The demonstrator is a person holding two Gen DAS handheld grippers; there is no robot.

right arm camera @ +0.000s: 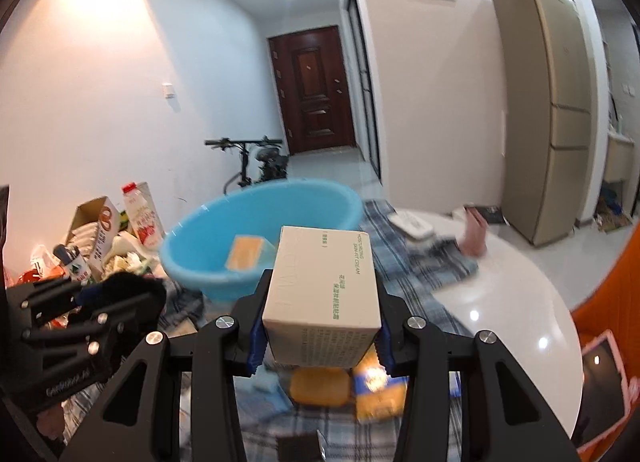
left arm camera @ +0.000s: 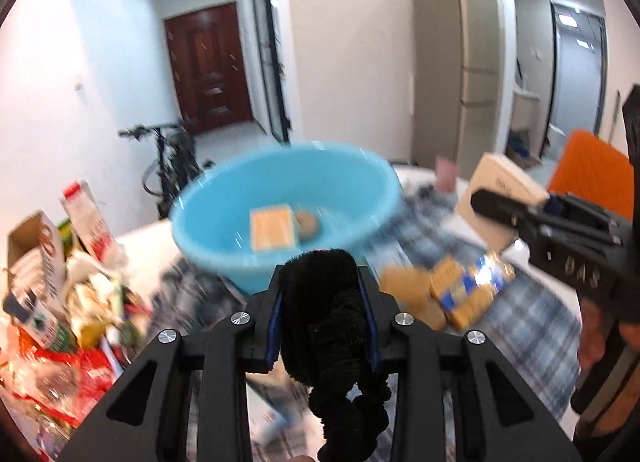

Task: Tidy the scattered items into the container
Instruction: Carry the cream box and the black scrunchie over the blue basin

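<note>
A light blue plastic basin (left arm camera: 280, 205) stands on the plaid cloth and holds a yellow packet (left arm camera: 274, 227) and a small round item (left arm camera: 307, 223). My left gripper (left arm camera: 324, 294) is shut on a black fuzzy toy (left arm camera: 332, 326), held just short of the basin's near rim. My right gripper (right arm camera: 320, 302) is shut on a cream-coloured carton box (right arm camera: 324, 294), raised to the right of the basin (right arm camera: 260, 234). In the left wrist view the right gripper (left arm camera: 520, 213) and its box (left arm camera: 500, 189) show at the right. In the right wrist view the left gripper (right arm camera: 132, 294) shows at the lower left.
Yellow and blue snack packets (left arm camera: 460, 294) lie on the plaid cloth (left arm camera: 528, 326) below the right gripper. A heap of cartons and wrappers (left arm camera: 60, 274) fills the table's left side. A pink cup (right arm camera: 474, 234) and a white tray (right arm camera: 412, 223) sit far right. An orange chair (left arm camera: 592, 169) stands beyond.
</note>
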